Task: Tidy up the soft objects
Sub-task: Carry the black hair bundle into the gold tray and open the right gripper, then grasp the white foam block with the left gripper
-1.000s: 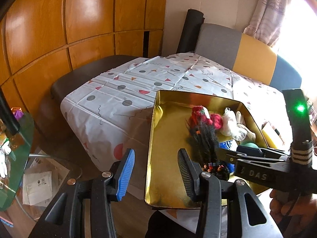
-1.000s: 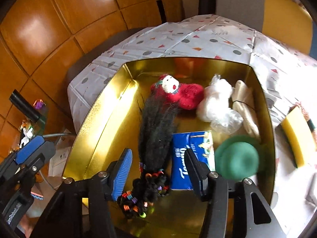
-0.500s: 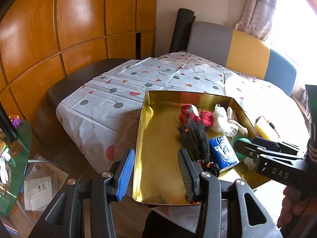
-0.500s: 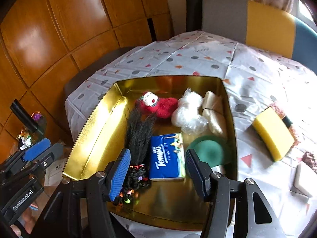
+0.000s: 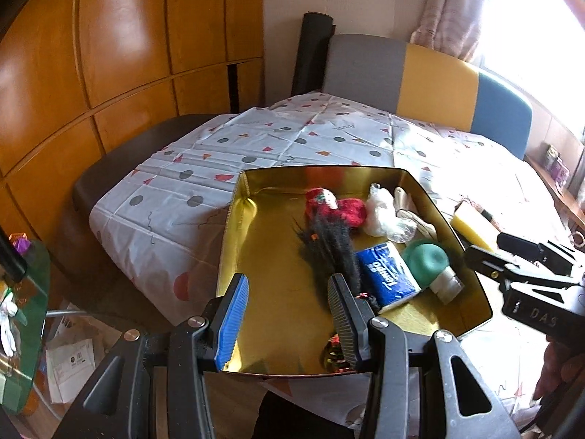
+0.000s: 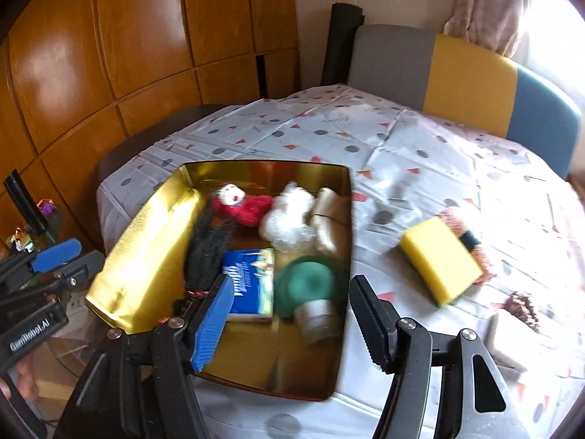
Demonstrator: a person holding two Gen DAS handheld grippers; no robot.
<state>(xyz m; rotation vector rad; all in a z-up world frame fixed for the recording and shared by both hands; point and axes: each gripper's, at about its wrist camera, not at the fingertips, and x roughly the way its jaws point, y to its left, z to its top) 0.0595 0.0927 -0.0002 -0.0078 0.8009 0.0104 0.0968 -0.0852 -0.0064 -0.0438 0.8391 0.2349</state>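
Note:
A gold tray (image 5: 252, 256) (image 6: 146, 226) sits on the table's near left corner. It holds a black wig (image 5: 329, 248) (image 6: 204, 252), a red plush (image 5: 336, 208) (image 6: 245, 205), a white crinkly bag (image 5: 384, 216) (image 6: 289, 219), a blue tissue pack (image 5: 387, 274) (image 6: 252, 281) and a green soft thing (image 5: 427, 259) (image 6: 307, 285). A yellow sponge (image 6: 438, 263) (image 5: 471, 226) lies on the cloth right of the tray. My left gripper (image 5: 289, 314) is open and empty over the tray's near edge. My right gripper (image 6: 292, 318) is open and empty above the tray's near right part.
A patterned tablecloth (image 5: 292, 146) covers the table. A grey, yellow and blue bench back (image 6: 457, 69) runs behind it. A pink fluffy item (image 6: 471, 226) lies behind the sponge and a brown one (image 6: 523, 303) at the right. A glass side table (image 5: 22, 311) stands at the lower left.
Both grippers have pulled back and up from the tray, so more of the table shows. The right gripper has let go of the wig and swung to the right. The tray's contents lie still.

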